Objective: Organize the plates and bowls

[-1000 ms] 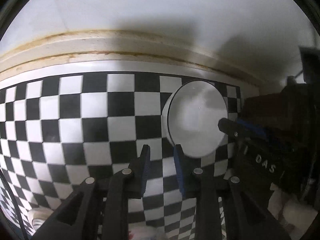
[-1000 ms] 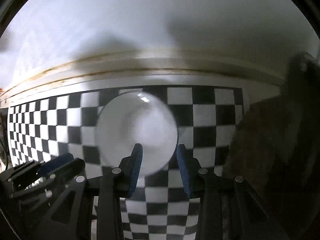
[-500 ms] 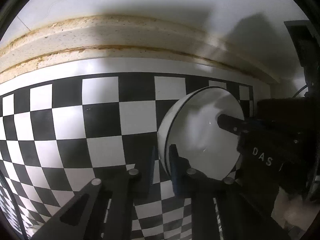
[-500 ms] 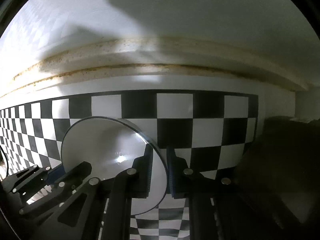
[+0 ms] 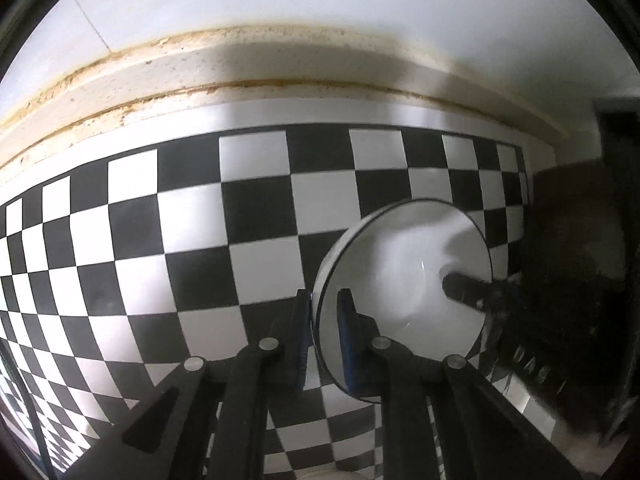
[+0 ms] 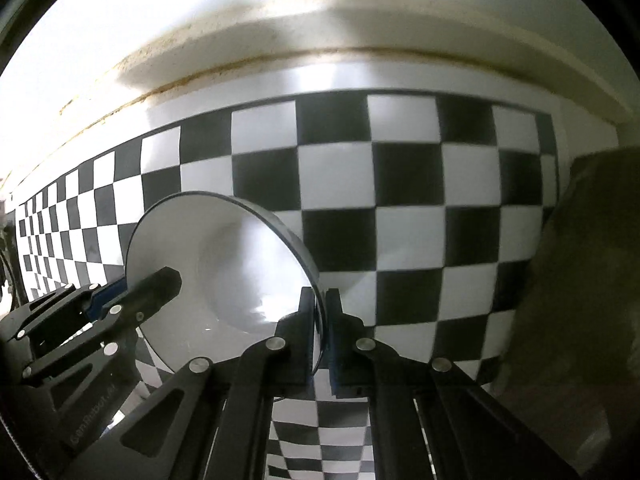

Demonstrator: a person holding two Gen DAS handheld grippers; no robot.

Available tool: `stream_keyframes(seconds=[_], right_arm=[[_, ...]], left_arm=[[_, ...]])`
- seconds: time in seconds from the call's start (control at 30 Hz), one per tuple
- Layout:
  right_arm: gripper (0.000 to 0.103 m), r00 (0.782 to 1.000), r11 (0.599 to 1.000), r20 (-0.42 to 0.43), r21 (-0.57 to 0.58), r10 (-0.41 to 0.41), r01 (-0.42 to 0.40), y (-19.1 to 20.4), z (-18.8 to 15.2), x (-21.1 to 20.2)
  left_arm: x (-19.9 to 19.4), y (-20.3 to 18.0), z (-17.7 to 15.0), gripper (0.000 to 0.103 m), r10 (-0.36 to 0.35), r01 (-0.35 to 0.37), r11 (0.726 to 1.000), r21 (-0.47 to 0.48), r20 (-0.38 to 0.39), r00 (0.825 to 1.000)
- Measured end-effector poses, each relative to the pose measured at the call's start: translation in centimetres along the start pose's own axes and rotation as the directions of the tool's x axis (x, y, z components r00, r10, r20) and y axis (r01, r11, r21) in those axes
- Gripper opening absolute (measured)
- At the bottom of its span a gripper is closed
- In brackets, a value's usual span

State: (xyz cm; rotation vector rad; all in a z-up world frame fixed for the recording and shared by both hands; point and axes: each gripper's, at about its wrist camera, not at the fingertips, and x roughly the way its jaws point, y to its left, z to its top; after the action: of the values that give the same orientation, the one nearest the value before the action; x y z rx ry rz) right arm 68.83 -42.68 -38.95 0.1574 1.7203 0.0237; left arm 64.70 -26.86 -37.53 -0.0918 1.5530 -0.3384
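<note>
A white bowl with a thin dark rim is held on edge, its inside facing sideways, above the checkered surface. My left gripper is shut on its left rim. My right gripper is shut on the opposite rim; the bowl fills the left of the right wrist view. The right gripper's finger shows over the bowl's far side in the left wrist view. The left gripper's fingers show at the bowl's left in the right wrist view.
A black and white checkered cloth covers the surface up to a stained cream ledge and white wall. A dark bulky object stands at the right edge of the cloth.
Both grippers closed on the bowl's opposite rims. The bowl has turned more on edge and both cameras have moved closer to the back ledge.
</note>
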Motion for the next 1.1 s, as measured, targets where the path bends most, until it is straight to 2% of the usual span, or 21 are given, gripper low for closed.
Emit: stream_keyframes(seconds=[0.17,0.23,0.4,0.63,0.9,1.03,1.1], right_arm=[[0.008,0.995,0.99,0.026,0.102,0.094,-0.097,-2.3,-0.2,0.1],[0.007,0.99,0.98,0.007,0.142,0.138,-0.137,-3.5,-0.3,1.0],[0.006,0.99,0.977,0.049,0.163,0.133,-0.14,-3.8,-2.2,0.6],[0.006,0.985,0.977,0.098,0.145,0.142,-0.155,-4.1,-4.9,-2.2],[0.006,0.973,0.977,0.167,0.115,0.159,-0.18,-2.7,-12.9,-6.6],[0.006,0.968,0.982,0.203,0.085,0.147,-0.167,-0.5,-17.6,-9.0],[0.006,0.965,0.984,0.219,0.072,0.146,-0.165,-0.8,-18.1,-9.9]], left_arm=[[0.3,0.4,-0.3,0.011,-0.015,0.015,1.0,-0.012,0.0,1.0],[0.2,0.7,-0.5,0.011,-0.022,0.022,1.0,-0.019,0.002,1.0],[-1.3,0.4,-1.3,0.011,-0.014,0.014,1.0,-0.002,0.022,1.0],[-4.7,-0.2,-3.2,0.011,-0.012,0.011,1.0,0.024,0.075,0.997],[-9.8,-1.2,-7.9,0.011,-0.016,0.003,0.996,0.09,0.144,0.989],[-12.0,-1.5,-10.7,0.011,-0.027,0.007,0.994,0.113,0.172,0.985],[-13.2,-1.6,-12.5,0.011,-0.026,0.0,0.991,0.132,0.195,0.981]])
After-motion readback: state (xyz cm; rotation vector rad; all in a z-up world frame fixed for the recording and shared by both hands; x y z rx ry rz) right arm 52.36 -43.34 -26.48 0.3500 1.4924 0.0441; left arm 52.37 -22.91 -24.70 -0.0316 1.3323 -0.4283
